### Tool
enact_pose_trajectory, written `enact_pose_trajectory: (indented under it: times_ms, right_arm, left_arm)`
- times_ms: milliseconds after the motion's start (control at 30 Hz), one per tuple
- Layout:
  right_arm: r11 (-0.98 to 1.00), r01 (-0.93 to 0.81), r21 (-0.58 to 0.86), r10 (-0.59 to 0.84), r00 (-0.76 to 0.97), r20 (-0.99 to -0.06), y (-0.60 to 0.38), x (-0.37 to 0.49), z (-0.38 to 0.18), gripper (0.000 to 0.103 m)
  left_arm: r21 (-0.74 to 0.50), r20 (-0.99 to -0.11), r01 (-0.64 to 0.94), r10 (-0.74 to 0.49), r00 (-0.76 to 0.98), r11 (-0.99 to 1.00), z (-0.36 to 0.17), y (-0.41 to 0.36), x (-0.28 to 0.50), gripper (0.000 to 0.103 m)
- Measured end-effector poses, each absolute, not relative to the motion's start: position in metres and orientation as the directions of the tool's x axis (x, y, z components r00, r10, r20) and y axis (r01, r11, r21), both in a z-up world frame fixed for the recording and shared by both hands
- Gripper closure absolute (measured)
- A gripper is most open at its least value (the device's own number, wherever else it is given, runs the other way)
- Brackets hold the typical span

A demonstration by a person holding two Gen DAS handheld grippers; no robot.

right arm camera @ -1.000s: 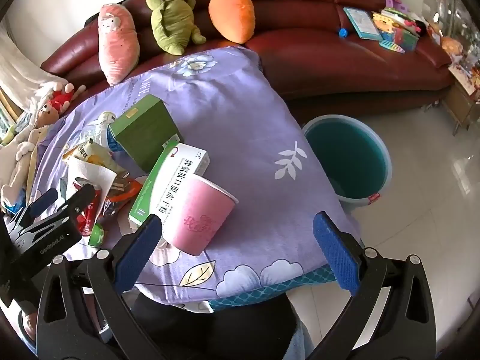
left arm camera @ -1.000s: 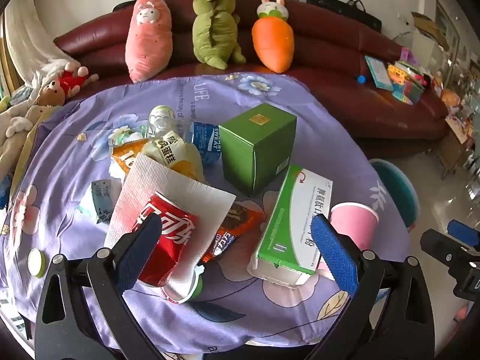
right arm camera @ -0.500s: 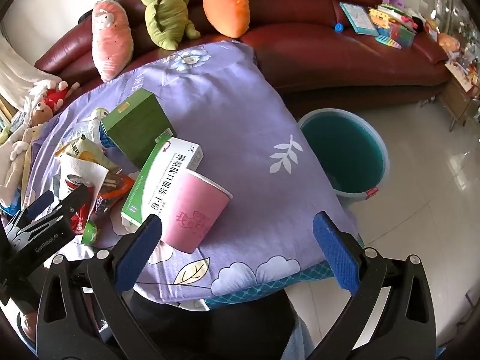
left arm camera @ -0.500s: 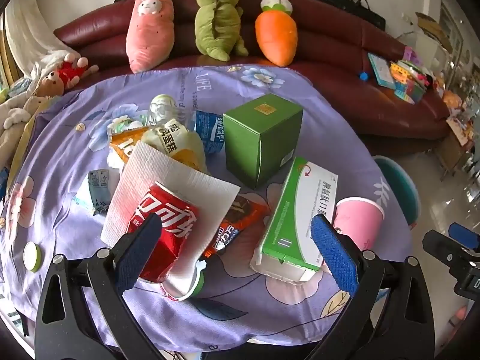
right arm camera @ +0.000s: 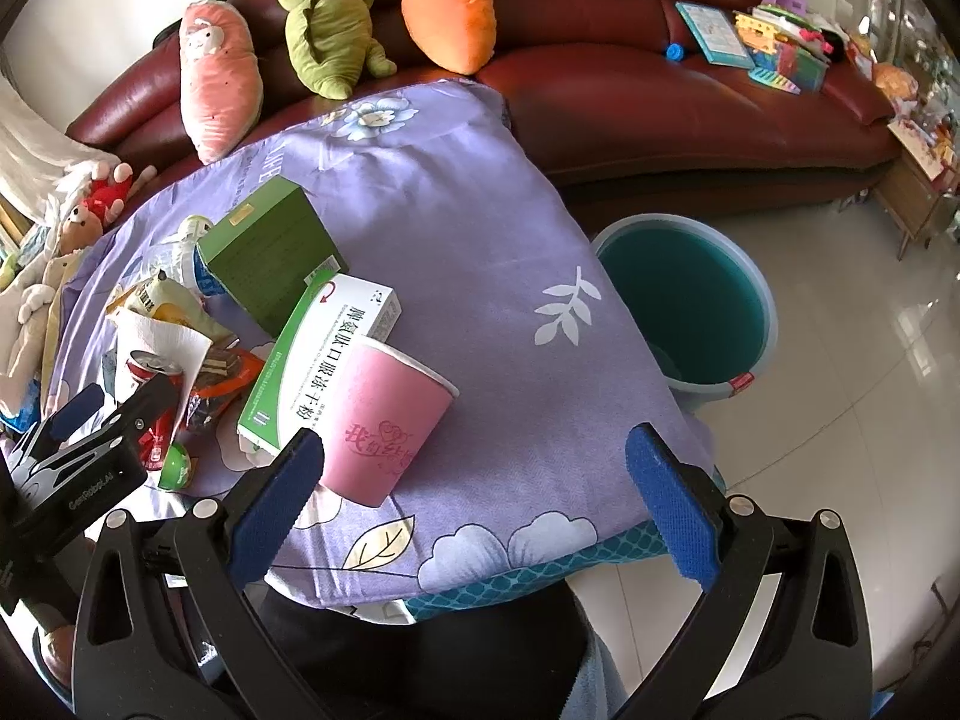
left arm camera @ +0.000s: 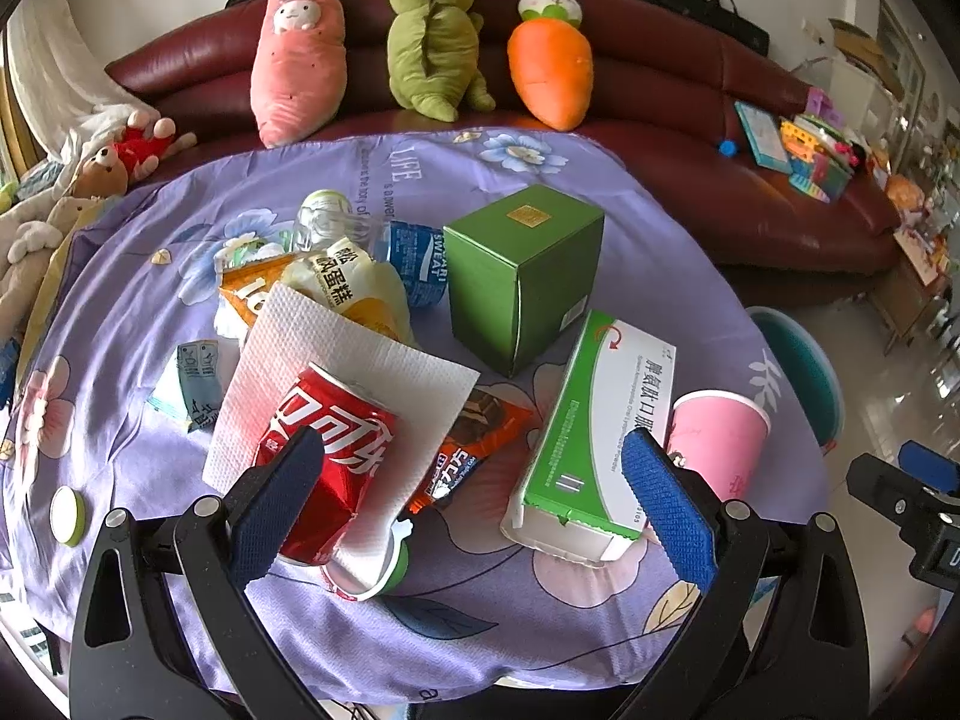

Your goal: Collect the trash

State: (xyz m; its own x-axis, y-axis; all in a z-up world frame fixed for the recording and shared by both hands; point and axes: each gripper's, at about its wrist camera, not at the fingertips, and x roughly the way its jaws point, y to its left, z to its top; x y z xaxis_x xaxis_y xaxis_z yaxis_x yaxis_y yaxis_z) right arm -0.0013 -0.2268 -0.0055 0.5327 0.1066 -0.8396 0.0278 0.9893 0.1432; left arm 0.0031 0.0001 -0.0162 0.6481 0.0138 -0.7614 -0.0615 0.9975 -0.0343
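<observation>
While the trash lies heaped toward the left and near side of the purple-clothed surface (right arm camera: 480,192), nothing of it is held yet. A red cola can (left arm camera: 327,456) rests on its side on a white paper napkin (left arm camera: 336,354), with snack wrappers (left arm camera: 474,438) and a plastic bottle (left arm camera: 372,234) crowded around it; a green box (left arm camera: 522,276) stands upright beyond, and a long green-and-white carton (left arm camera: 594,432) lies flat against a pink paper cup (right arm camera: 384,420) tipped on its side near the edge. The left gripper (left arm camera: 474,510) hangs over the can and carton with its jaws spread wide, empty. The right gripper (right arm camera: 474,504) is likewise wide and empty, the cup just inside its left pad. A teal bin (right arm camera: 690,300) stands on the floor just beside the surface's right edge, probably so that items can be carried across and dropped in. The cup, nearest the bin, looks the easiest first pick.
</observation>
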Motion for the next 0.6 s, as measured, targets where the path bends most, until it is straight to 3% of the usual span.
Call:
enact_pose_trajectory:
  times_ms: [600]
  right_arm:
    - [0.991, 0.021, 0.134, 0.105, 0.508, -0.855, -0.2244, 0.0084, -0.0082, 0.006]
  left_arm:
    - [-0.025, -0.765, -0.063, 0.022, 0.644, 0.998, -0.0161, 0.0033, 0.0064, 0.003]
